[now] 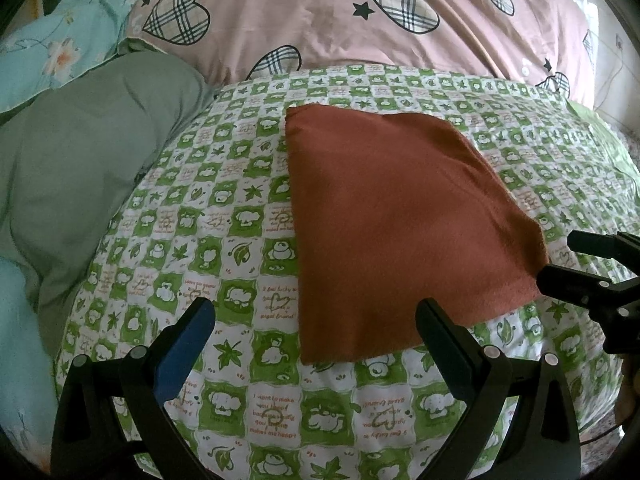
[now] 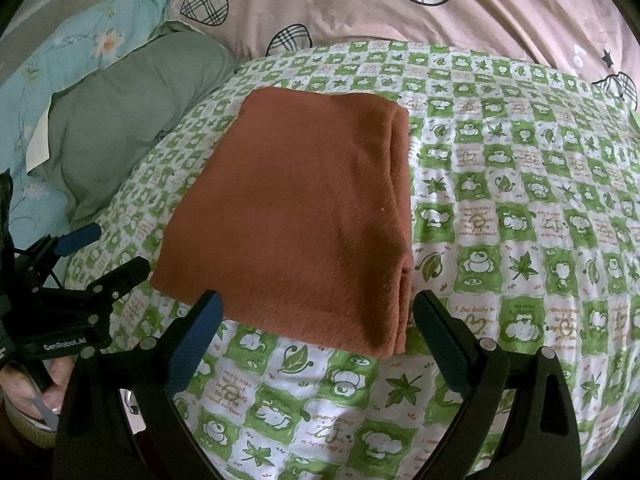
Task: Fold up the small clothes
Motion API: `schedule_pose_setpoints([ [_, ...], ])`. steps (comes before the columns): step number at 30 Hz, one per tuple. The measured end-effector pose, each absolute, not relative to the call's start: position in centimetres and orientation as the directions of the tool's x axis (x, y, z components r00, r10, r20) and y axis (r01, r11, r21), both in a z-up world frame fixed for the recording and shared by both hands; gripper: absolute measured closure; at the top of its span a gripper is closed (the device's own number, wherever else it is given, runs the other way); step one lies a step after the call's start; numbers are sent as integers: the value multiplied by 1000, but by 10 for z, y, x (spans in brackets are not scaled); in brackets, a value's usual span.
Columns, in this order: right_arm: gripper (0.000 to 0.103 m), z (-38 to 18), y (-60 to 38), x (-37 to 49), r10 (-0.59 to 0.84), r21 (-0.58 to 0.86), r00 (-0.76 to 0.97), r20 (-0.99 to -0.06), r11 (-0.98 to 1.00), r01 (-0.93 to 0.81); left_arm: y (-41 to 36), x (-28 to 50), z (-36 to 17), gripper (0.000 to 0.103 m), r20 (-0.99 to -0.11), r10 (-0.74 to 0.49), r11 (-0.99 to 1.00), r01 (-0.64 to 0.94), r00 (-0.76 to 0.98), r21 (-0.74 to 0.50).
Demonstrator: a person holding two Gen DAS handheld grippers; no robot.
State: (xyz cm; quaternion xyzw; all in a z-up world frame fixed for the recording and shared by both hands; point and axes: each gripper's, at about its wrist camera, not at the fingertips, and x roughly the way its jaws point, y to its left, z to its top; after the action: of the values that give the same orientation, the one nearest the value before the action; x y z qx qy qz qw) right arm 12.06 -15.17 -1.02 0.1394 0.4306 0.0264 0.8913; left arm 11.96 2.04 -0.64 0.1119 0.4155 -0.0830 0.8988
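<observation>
Sage-green pillow (image 1: 88, 152) lies far left of the left hand-held gripper (image 1: 316, 344), spread wide, empty. Folded rust-brown fleece cloth (image 2: 304, 216) rests on the green-checked bed quilt (image 2: 520, 208) just ahead of the right hand-held gripper (image 2: 318, 334), equally wide, empty.

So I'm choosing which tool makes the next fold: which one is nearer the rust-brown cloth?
Right, narrowly. The right tool straddles the rust-brown cloth at its near right corner; the left tool sits open at its near left corner, mostly beside it.
</observation>
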Motion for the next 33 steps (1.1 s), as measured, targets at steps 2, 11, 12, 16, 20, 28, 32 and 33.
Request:
schedule_pose_setpoints([
  [2, 7, -10, -152, 121, 166, 269, 628, -760, 960, 73, 19, 120, -6, 2, -765, -57, 960, 245, 642, 134],
  [11, 7, -7, -153, 124, 158, 263, 633, -758, 962, 76, 17, 122, -3, 2, -762, -61, 959, 251, 645, 136],
  [12, 7, -7, -153, 124, 157, 263, 633, -758, 962, 76, 18, 124, -2, 2, -761, -62, 958, 252, 646, 136],
  [16, 7, -5, -153, 126, 155, 260, 636, -756, 963, 74, 18, 125, -2, 2, -760, -58, 958, 250, 647, 140],
  [20, 7, -6, -154, 131, 156, 259, 633, -758, 963, 72, 18, 130, -3, 2, -755, -56, 957, 251, 654, 146],
  [28, 7, -9, -159, 137, 154, 257, 626, -764, 963, 77, 22, 143, 2, 2, -754, -52, 960, 240, 655, 142],
  [32, 7, -9, -163, 141, 152, 257, 626, -765, 963, 81, 25, 147, 3, 2, -754, -43, 963, 230, 655, 144],
  [33, 7, -9, -163, 141, 151, 258, 627, -765, 963, 82, 26, 148, 2, 2, -756, -41, 963, 226, 653, 144],
])
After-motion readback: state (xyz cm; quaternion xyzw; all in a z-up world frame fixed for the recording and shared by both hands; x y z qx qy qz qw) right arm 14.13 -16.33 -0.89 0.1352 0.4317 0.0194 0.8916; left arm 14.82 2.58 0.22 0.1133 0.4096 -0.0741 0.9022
